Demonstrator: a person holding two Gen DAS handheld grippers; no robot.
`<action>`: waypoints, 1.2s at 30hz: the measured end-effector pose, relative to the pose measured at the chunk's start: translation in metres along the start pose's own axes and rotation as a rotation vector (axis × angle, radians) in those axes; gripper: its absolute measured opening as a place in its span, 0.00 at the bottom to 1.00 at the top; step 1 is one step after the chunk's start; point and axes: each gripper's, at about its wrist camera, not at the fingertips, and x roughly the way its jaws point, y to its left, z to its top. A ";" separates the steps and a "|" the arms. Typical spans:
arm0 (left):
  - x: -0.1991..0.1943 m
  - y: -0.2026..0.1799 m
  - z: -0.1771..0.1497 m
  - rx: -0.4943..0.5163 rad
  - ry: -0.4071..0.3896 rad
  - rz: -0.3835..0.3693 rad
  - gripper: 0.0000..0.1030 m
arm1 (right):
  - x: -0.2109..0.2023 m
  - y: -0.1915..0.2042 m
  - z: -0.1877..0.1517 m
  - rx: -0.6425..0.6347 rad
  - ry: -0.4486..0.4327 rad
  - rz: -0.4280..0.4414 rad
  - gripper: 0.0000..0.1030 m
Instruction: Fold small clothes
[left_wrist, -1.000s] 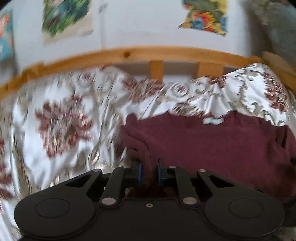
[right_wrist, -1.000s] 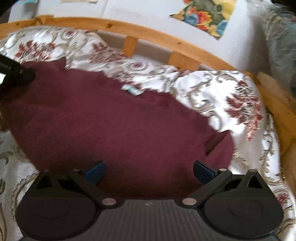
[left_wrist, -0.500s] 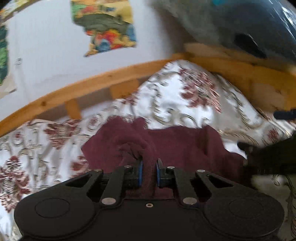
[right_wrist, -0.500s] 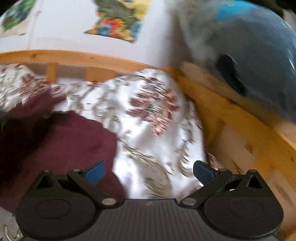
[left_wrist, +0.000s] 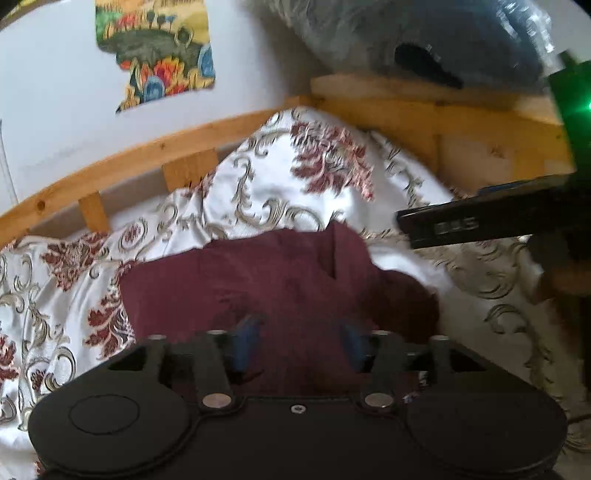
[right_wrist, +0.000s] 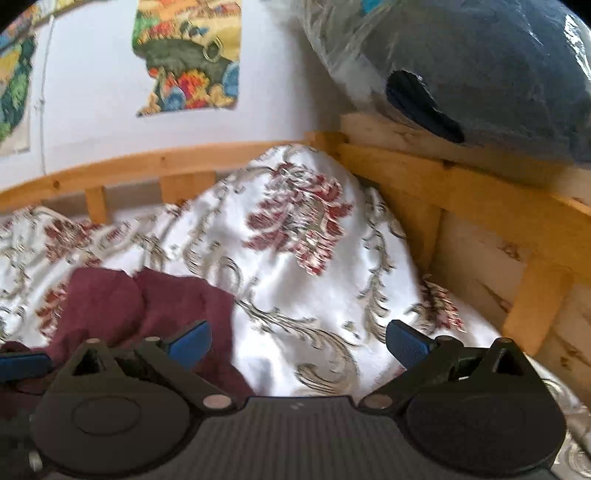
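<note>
Left wrist view: the left gripper, which pinched a bunched edge a moment ago, is opening over the maroon garment lying folded on the floral bedspread. Right gripper is spread, empty, beside it. That fold looks laid.

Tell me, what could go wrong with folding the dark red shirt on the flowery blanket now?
1. The left gripper is opening its jaws with the dark red shirt between them, so the fold it just laid may flop back open.
2. The flowery blanket looks shiny and lumpy, so the shirt could slide or fold crooked.
3. The open right gripper hangs close beside the shirt and might snag an edge.
</note>
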 end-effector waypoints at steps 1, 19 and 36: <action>-0.004 0.000 0.001 0.002 -0.008 -0.006 0.64 | -0.001 0.001 0.000 0.009 -0.012 0.023 1.00; -0.019 0.054 -0.043 -0.021 0.010 0.134 0.92 | 0.042 0.039 0.015 0.241 0.086 0.624 1.00; -0.007 0.059 -0.060 0.000 0.035 0.136 0.44 | 0.114 0.089 0.010 0.184 0.330 0.474 0.35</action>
